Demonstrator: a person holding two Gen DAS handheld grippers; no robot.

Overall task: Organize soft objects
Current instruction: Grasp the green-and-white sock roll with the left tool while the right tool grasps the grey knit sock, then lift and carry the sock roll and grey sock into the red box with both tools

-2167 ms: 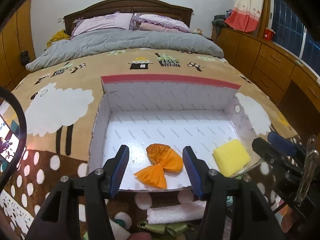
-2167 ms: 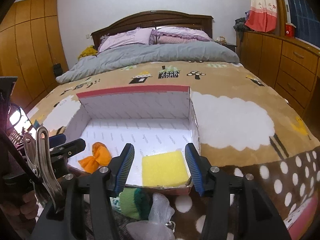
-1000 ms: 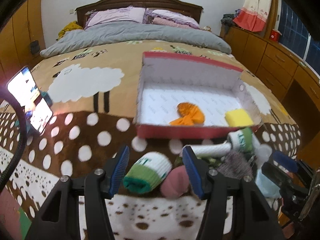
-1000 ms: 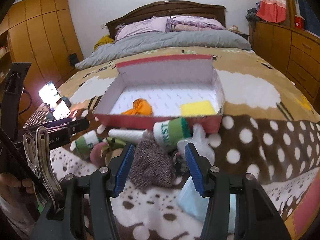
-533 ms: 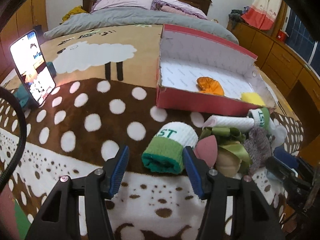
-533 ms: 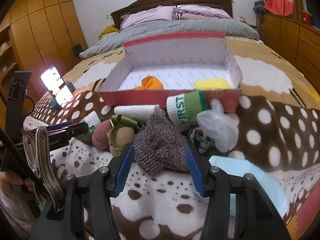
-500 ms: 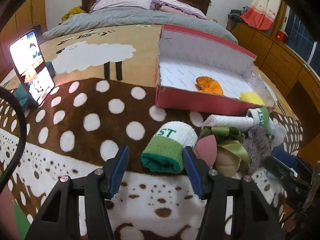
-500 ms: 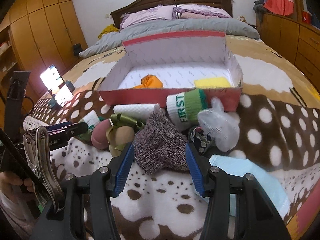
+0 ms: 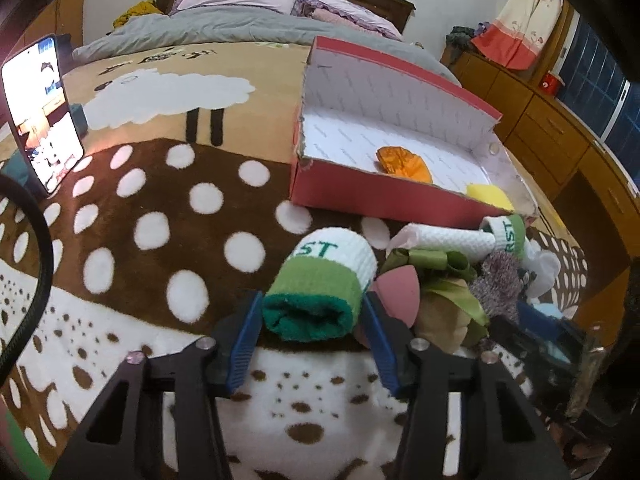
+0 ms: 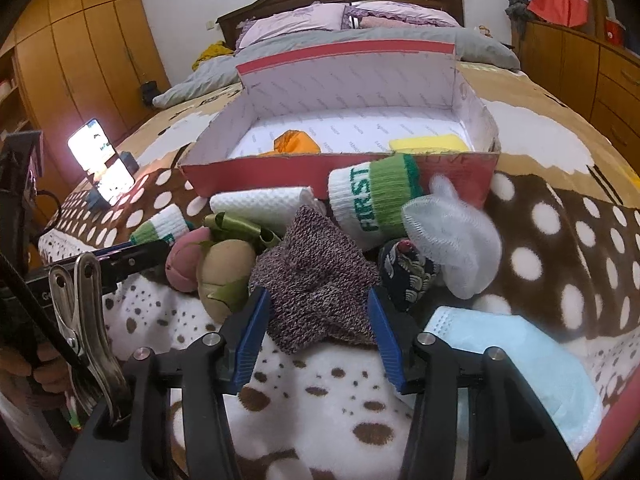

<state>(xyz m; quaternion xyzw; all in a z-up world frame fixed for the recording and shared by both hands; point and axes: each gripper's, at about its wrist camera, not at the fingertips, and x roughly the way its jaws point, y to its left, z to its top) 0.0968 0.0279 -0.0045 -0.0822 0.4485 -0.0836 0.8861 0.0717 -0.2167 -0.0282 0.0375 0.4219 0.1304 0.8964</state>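
A red box (image 9: pixel 360 200) (image 10: pixel 260 170) holds an orange cloth (image 9: pixel 404 160) and a yellow sponge (image 9: pixel 488 194). My left gripper (image 9: pixel 312 316) is open, its jaws on either side of a rolled green and white sock (image 9: pixel 324 288). My right gripper (image 10: pixel 318 312) is open, its jaws on either side of a purple knitted piece (image 10: pixel 316 276). A second rolled sock (image 10: pixel 376 198), a white rolled towel (image 10: pixel 260 204), a pink sponge (image 9: pixel 398 292), a green ribbon item (image 10: pixel 232 256) and a white mesh glove (image 10: pixel 452 236) lie in a pile before the box.
A pale blue face mask (image 10: pixel 516 364) lies at the right. A lit phone (image 9: pixel 40 112) stands on the blanket at the left. A dark patterned pouch (image 10: pixel 404 272) sits beside the knitted piece. Wooden drawers (image 9: pixel 560 136) line the right side.
Both grippers have moved lower and closer to the pile. The left now brackets the green sock and the right brackets the knitted piece.
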